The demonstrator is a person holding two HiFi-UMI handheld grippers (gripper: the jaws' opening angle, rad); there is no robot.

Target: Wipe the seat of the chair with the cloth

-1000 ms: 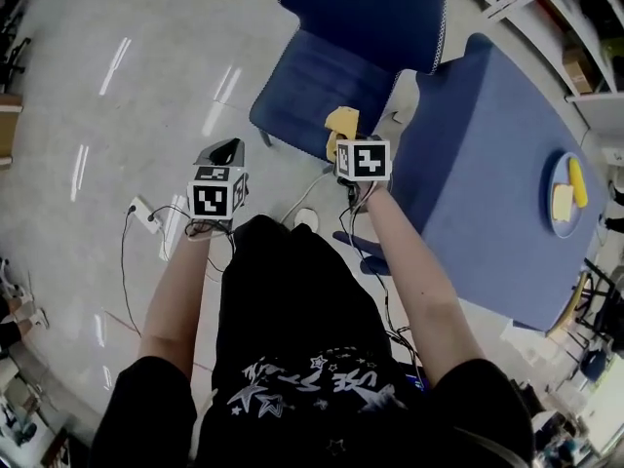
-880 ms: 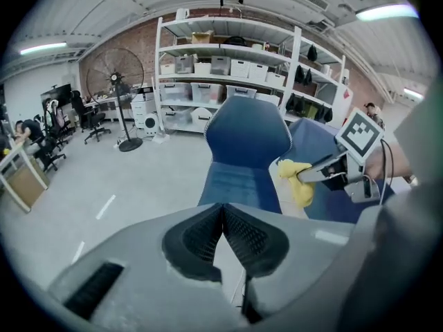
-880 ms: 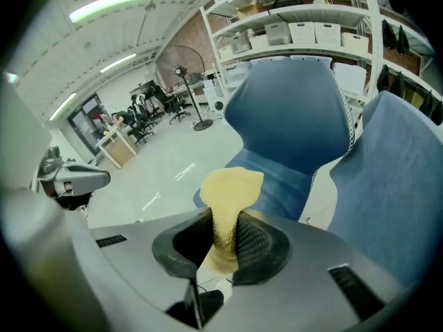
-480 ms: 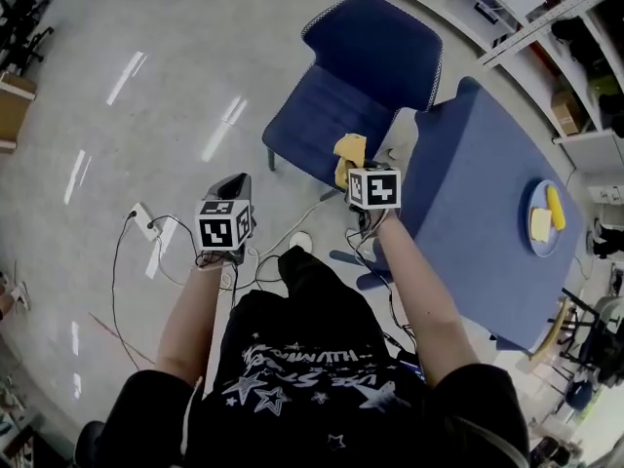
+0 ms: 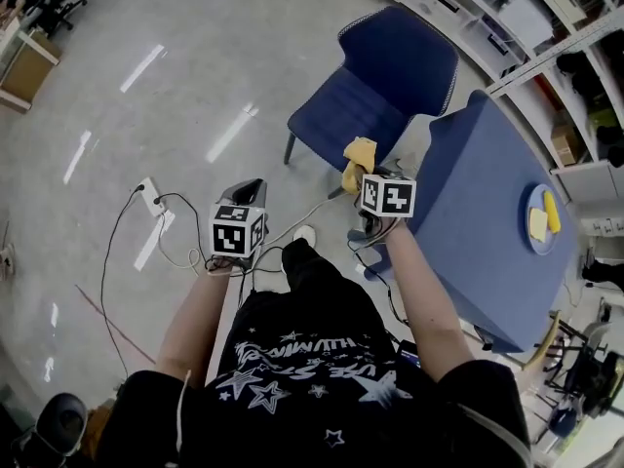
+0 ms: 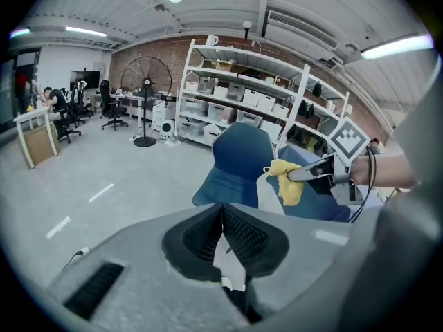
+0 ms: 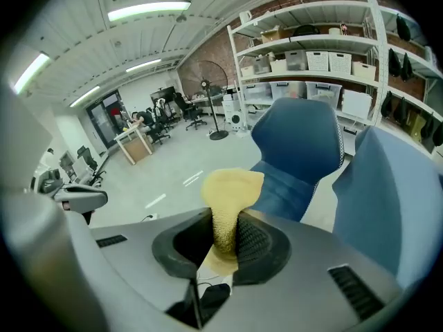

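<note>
Before chair (image 5: 343, 115), right claw (image 7: 225, 232) outstretched — gripping cloth (image 5: 359, 153)

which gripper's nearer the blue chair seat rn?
Right. The right gripper, holding the yellow cloth, hangs just off the blue chair seat's front edge; the left gripper sits farther back over the floor.

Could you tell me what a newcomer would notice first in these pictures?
The yellow cloth, pinched in the right gripper and held up in front of the blue chair, catches the eye first. Beside it, the left gripper is shut on nothing, above the grey floor. A blue table stands beside the chair.
</note>
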